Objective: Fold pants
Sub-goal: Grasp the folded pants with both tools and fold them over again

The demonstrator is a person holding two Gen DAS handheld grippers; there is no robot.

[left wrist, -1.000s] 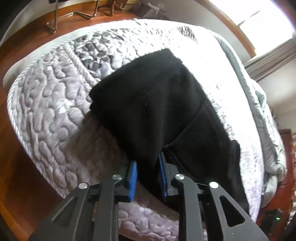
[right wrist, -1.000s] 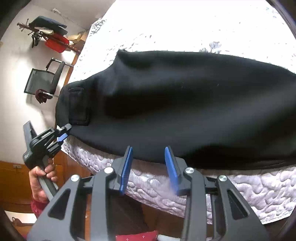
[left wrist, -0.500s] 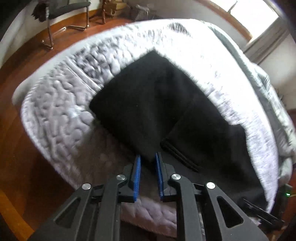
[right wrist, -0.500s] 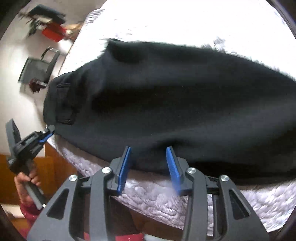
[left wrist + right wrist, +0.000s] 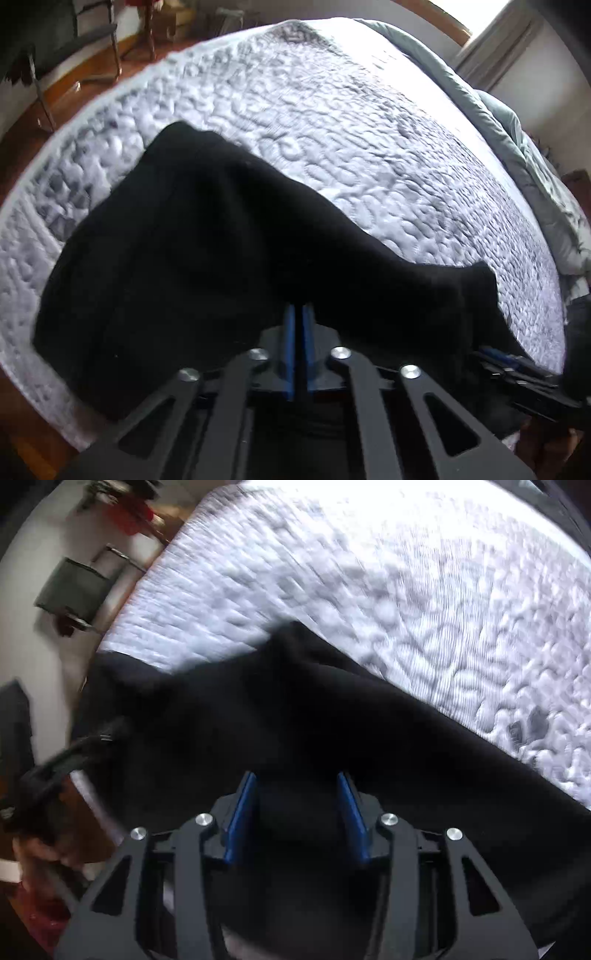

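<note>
1. Left wrist view: the left tongs [image 5: 298,314] have just been closing, and their blue pads now sit together on an edge of the black pants [image 5: 192,266]. The pants lie bunched on the near part of the quilted white bed [image 5: 369,140], draped toward its edge. A grey duvet [image 5: 517,147] lies along the bed's far side.
2. Right wrist view: the right tongs [image 5: 297,779] have just been opening; the pads stand apart with pants [image 5: 332,709] cloth between them, not pressed. The left tongs [image 5: 92,742] appear blurred at the left, on the pants' end. A dark chair [image 5: 74,587] stands by the wall.
</note>
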